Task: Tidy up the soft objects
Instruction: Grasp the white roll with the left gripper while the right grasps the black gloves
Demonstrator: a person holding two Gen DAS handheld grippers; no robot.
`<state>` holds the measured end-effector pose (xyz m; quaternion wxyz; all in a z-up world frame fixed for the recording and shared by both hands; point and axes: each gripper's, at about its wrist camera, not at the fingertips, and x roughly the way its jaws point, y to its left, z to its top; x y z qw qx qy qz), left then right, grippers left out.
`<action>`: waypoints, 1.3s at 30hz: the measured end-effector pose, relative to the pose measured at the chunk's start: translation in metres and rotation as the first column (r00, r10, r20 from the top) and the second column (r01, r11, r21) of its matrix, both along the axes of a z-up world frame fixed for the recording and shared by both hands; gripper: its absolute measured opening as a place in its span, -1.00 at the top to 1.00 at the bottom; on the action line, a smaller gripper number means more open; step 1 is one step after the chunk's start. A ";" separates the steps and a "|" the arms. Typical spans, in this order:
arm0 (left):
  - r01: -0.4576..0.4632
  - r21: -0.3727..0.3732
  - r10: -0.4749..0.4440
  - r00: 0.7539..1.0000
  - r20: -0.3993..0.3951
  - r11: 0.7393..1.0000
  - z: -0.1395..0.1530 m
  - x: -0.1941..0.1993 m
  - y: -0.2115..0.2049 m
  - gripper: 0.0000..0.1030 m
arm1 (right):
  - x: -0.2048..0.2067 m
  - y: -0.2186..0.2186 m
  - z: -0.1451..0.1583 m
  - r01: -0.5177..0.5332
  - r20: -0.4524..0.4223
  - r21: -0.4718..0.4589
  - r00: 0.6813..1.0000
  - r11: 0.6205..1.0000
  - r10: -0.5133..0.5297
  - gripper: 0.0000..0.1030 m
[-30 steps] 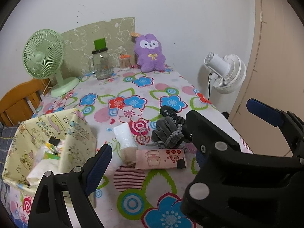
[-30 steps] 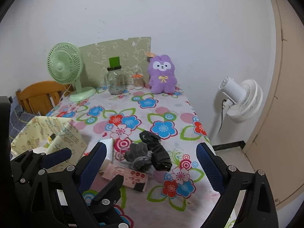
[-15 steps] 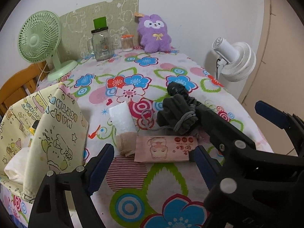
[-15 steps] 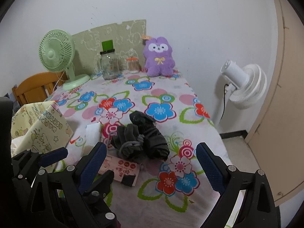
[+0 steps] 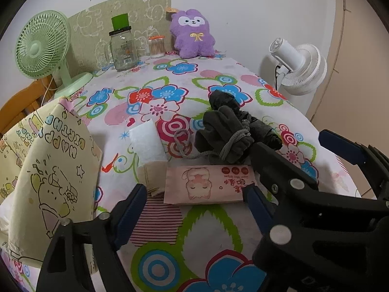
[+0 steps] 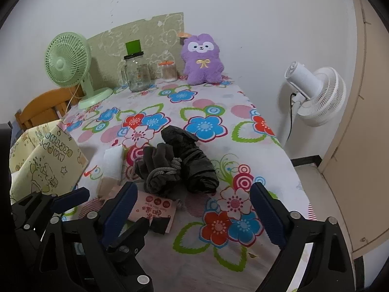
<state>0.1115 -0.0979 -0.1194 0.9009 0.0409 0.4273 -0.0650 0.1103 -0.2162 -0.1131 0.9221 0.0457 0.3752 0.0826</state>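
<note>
Both tongs stand wide open and carry nothing: the left gripper (image 5: pixel 194 202) hangs low over the near edge of the table, its jaws on either side of the pink wipes packet (image 5: pixel 209 185), and the right gripper (image 6: pixel 192 206) hangs beside it, its jaws framing the dark gloves (image 6: pixel 177 165).

The gloves are a bundled grey pair tied with a grey cord (image 5: pixel 187 146), lying near the middle of the table's near half and touching the far edge of the wipes packet. Just to the left of the packet sits a beige folded cloth (image 5: pixel 153 175) with a white pad (image 5: pixel 147 141) against its far side. At the near left corner stands the yellow cartoon bag (image 5: pixel 56 170), open at the top, with some items inside that cannot be made out; I judge it the likely place for the soft things. Along the far edge of the table (image 6: pixel 243 146) stand a green fan (image 6: pixel 68 63), a glass jar (image 6: pixel 136 73), a small swab pot (image 6: pixel 167 70) and a purple plush (image 6: pixel 201 58); a white fan (image 6: pixel 313 90) stands on the floor past the right edge.

The risks seem to be these. The cord loops loose toward the white pad, so a pinch on the cord alone could leave the gloves dangling or let them unroll. The packet is flat and slick, and jaws closing on it could skid it into the gloves. The two grippers are close together and could collide if both close in at once.
</note>
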 end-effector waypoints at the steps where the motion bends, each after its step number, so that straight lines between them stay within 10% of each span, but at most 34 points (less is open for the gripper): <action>1: -0.003 -0.002 0.003 1.000 -0.005 1.000 -0.001 0.001 0.001 -0.56 | 0.001 0.001 -0.001 -0.003 -0.003 0.001 1.000 1.000 0.003 -0.80; 25: -0.146 0.007 0.146 0.989 0.033 0.989 -0.004 0.035 0.026 -0.48 | 0.049 0.038 -0.011 -0.131 -0.078 0.056 0.988 0.990 0.135 0.15; 39: -0.187 -0.026 0.187 0.982 -0.028 0.982 -0.015 0.055 0.033 0.12 | 0.055 0.030 -0.014 -0.109 -0.105 0.089 0.987 0.990 0.119 0.40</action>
